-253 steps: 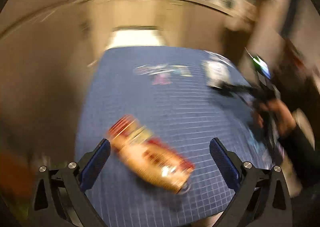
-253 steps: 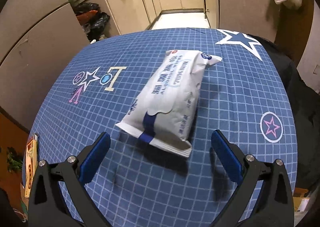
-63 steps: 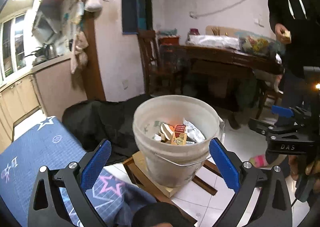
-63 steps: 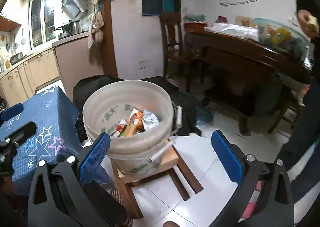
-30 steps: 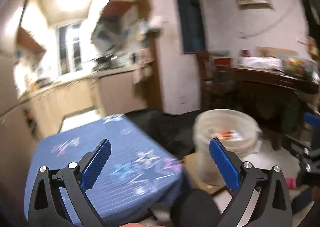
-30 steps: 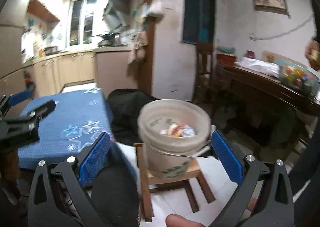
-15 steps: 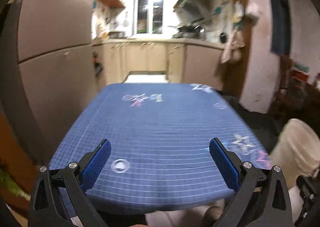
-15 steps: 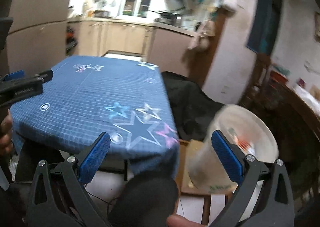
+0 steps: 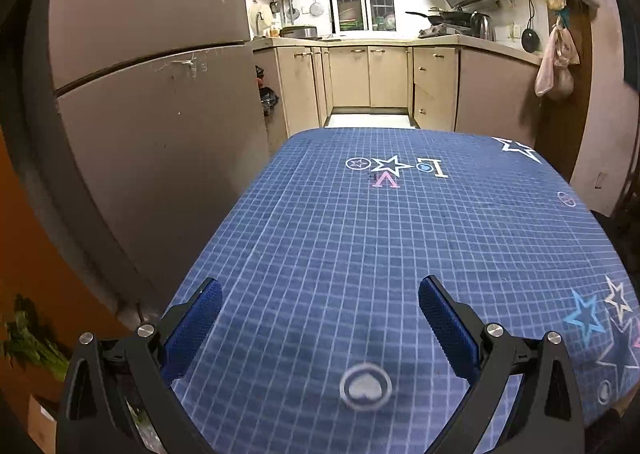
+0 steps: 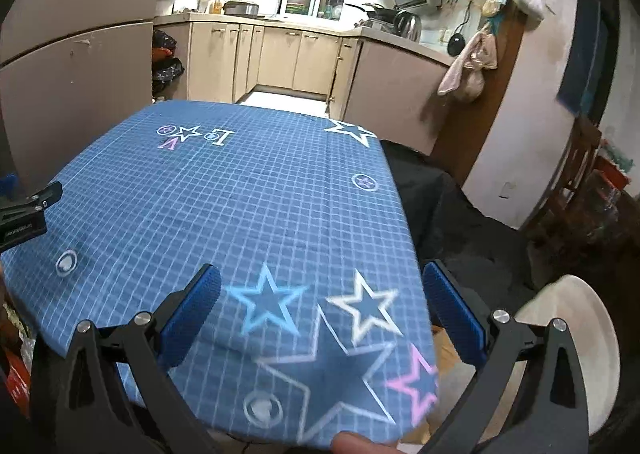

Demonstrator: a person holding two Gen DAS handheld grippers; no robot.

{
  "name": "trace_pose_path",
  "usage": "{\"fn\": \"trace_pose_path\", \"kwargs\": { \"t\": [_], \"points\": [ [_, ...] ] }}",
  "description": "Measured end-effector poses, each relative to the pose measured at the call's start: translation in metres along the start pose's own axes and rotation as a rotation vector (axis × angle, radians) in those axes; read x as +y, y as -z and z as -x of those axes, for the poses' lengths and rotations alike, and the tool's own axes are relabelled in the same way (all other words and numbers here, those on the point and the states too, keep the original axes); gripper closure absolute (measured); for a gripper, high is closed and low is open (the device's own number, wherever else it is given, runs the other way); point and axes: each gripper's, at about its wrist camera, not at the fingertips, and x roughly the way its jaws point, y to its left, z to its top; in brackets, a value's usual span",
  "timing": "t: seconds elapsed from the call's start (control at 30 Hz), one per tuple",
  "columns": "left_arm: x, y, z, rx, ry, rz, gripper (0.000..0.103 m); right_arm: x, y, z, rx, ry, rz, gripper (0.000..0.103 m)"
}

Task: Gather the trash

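The table with the blue checked star cloth point(image 9: 400, 238) fills both views, with no trash on it; it also shows in the right wrist view point(image 10: 248, 205). My left gripper point(image 9: 320, 318) is open and empty above the table's near edge. My right gripper point(image 10: 320, 306) is open and empty above the table's near right corner. The white trash bucket point(image 10: 576, 338) is low at the right edge of the right wrist view, beside the table; its inside is hidden. The left gripper's body point(image 10: 28, 209) shows at the left edge of the right wrist view.
A tall grey fridge point(image 9: 152, 101) stands close on the table's left. Beige kitchen cabinets point(image 9: 372, 73) and a counter lie beyond the table. A black cloth heap point(image 10: 448, 205) lies on the table's right, with dark wooden furniture point(image 10: 584, 189) behind it.
Both grippers have swung away from the trash bucket and round to the table. The bucket has slid to the right edge of the right view and out of the left view. Both stay open.
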Motion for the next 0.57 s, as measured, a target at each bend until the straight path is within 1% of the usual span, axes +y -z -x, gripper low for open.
{"fn": "trace_pose_path", "kwargs": {
  "t": [0.1, 0.2, 0.27, 0.43, 0.5, 0.57],
  "points": [
    [-0.003, -0.002, -0.008, -0.002, 0.017, 0.002, 0.005, 0.007, -0.003, -0.007, 0.0, -0.025, 0.011, 0.005],
    [-0.009, -0.003, -0.01, -0.009, 0.02, -0.02, 0.005, 0.012, -0.006, -0.012, -0.007, -0.03, 0.025, 0.005],
    [-0.009, -0.007, -0.007, -0.034, 0.036, -0.018, 0.006, 0.012, -0.008, -0.012, -0.021, -0.029, 0.015, 0.005],
    [-0.023, -0.015, 0.008, -0.11, 0.07, -0.05, 0.006, 0.011, -0.011, -0.009, -0.03, -0.052, -0.037, 0.005],
    [-0.027, -0.016, 0.009, -0.129, 0.059, -0.068, 0.006, 0.011, -0.01, -0.009, -0.025, -0.046, -0.042, 0.005],
    [-0.028, -0.018, 0.008, -0.128, 0.065, -0.069, 0.006, 0.013, -0.012, -0.011, -0.021, -0.036, -0.038, 0.005]
  ]
}}
